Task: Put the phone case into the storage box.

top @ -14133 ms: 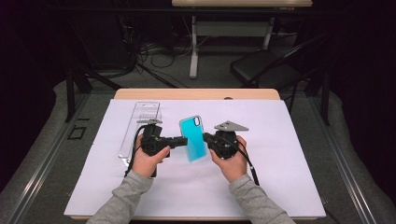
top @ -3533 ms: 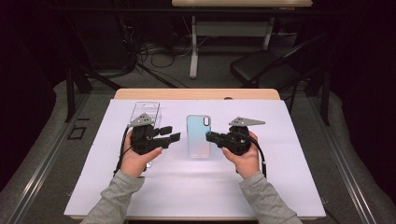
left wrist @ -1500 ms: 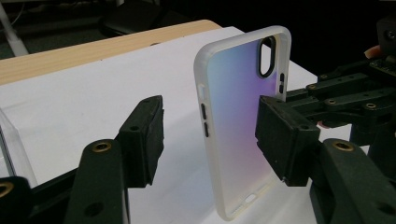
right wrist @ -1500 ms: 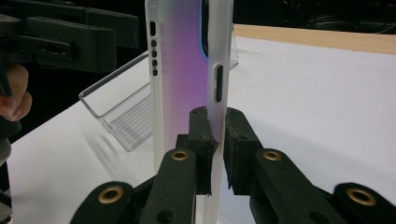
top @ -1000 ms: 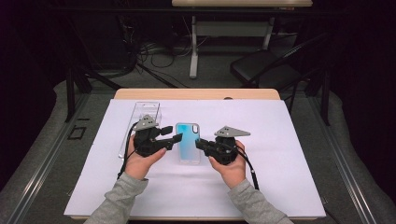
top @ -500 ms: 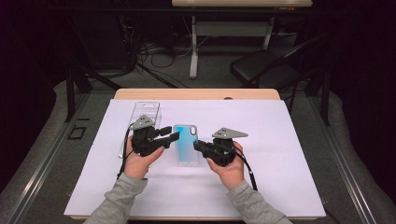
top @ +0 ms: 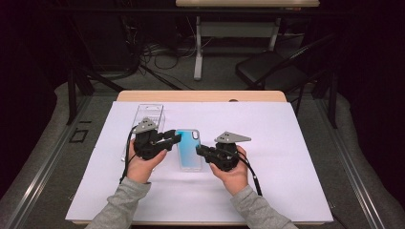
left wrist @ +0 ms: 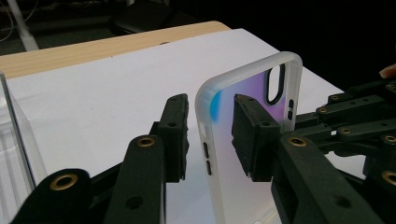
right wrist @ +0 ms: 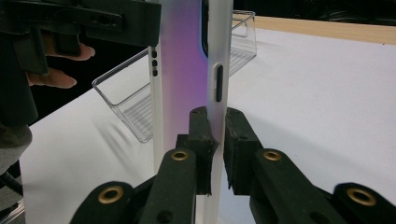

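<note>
A phone case with a frosted white rim and a blue-to-purple back is held just above the white sheet. My right gripper is shut on its right rim; in the right gripper view the pads pinch that rim. My left gripper straddles the case's left rim. Its jaws have just been closing, and a thin gap still shows between the outer pad and the rim, so it is open. The other pad sits inside the case.
A clear plastic tray lies on the sheet behind my left gripper, also seen as a clear tray in the right gripper view. The wooden table edge runs along the back. A dark chair stands beyond it.
The left gripper's jaws have drawn closer together around the case's left rim. Both hands and the case have stayed in place.
</note>
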`<state>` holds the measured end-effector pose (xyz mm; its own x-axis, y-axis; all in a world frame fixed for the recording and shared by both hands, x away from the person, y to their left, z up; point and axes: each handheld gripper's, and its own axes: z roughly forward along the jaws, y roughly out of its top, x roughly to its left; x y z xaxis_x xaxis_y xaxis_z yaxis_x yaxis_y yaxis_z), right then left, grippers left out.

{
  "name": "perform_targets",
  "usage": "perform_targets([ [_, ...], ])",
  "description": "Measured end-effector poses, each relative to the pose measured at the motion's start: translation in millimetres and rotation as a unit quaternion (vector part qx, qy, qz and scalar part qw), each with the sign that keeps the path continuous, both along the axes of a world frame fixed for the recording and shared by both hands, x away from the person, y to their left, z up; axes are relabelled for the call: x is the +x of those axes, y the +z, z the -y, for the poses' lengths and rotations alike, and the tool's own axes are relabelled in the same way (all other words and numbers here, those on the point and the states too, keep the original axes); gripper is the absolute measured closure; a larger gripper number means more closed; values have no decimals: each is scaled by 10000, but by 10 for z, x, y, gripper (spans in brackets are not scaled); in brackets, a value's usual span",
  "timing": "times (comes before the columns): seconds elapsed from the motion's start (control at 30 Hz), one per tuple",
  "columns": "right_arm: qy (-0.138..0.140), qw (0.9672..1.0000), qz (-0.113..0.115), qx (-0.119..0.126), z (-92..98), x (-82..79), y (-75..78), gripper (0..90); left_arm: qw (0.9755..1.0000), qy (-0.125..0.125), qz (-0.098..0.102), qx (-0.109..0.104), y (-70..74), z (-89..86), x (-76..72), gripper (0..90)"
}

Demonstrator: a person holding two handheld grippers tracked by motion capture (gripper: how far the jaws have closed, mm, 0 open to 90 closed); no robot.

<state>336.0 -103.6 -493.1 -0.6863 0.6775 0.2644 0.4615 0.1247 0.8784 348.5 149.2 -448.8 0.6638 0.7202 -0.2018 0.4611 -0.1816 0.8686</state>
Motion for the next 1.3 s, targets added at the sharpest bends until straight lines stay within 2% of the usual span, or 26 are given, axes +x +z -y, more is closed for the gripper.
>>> perform_targets([
  [0.67, 9, 10000, 10, 33, -44, -28, -16, 828, 9997, 156, 155, 92, 11, -1, -29, 746],
  [0.9, -34, 10000, 15, 42, -39, -30, -17, 828, 9997, 168, 150, 97, 14, -8, -34, 797],
  [1.3, -53, 10000, 35, 75, -47, -32, -29, 828, 9997, 221, 117, 85, 10, -14, -39, 819],
])
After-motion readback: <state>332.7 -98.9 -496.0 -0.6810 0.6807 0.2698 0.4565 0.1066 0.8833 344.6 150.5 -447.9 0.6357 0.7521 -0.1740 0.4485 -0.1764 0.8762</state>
